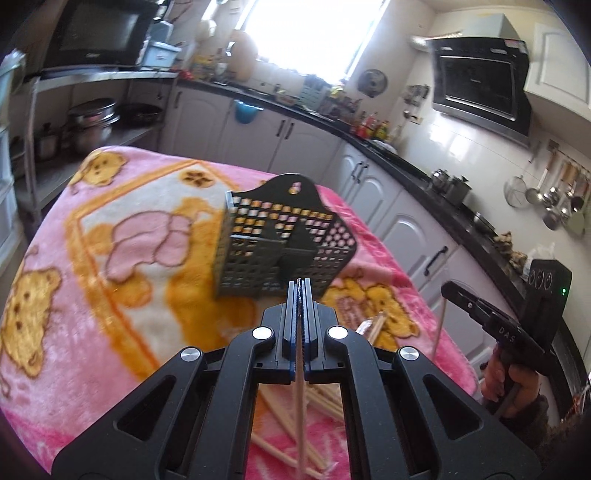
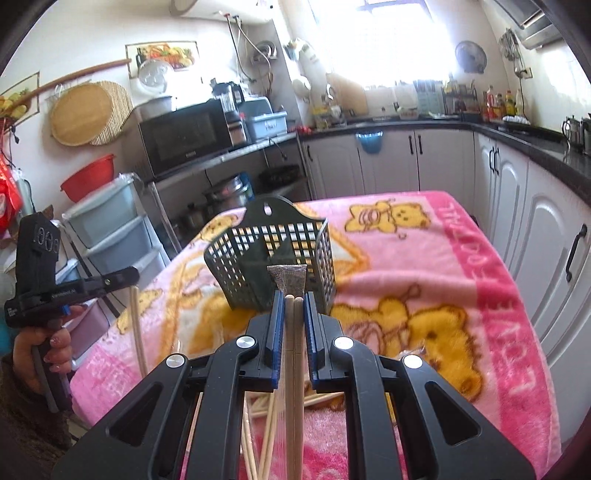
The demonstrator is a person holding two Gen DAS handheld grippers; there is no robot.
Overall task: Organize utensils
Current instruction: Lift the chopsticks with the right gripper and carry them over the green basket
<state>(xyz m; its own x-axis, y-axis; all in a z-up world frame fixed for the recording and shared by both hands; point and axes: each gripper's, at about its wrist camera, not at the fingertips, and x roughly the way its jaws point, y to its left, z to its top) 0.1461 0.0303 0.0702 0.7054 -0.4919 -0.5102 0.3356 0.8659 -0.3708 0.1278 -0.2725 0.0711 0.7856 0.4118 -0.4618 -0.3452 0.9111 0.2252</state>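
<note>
Black lattice utensil basket [image 1: 280, 240] [image 2: 275, 254], upright on pink bear-print blanket [image 1: 140, 236] [image 2: 424, 266], with a tall hanging tab at its back and an inner divider; contents not discernible, compartments appearing bare through the mesh. Left gripper [image 1: 301, 291], held just near of the basket, jaws pressed together on one thin chopstick [image 1: 300, 406] running back under the camera. Right gripper [image 2: 294, 306], likewise just near of the basket, jaws clamped on a pair of chopsticks [image 2: 295, 369] side by side, tips level with the fingertips. Loose chopsticks [image 1: 321, 402] [image 2: 266, 413], scattered and crossing on the near part of the blanket below both grippers. Blanket spread over a table, edges hanging at the right and far sides. Beyond: white cabinets [image 1: 280, 136] [image 2: 436, 166] under a black countertop [image 1: 399, 155] [image 2: 517, 140], black microwave [image 1: 99, 33] [image 2: 184, 136] on a metal shelf at far left, steel pots [image 1: 92, 122] beneath it, bright window [image 1: 314, 33] [image 2: 388, 40] at the far wall, black range hood [image 1: 480, 81] at right.
</note>
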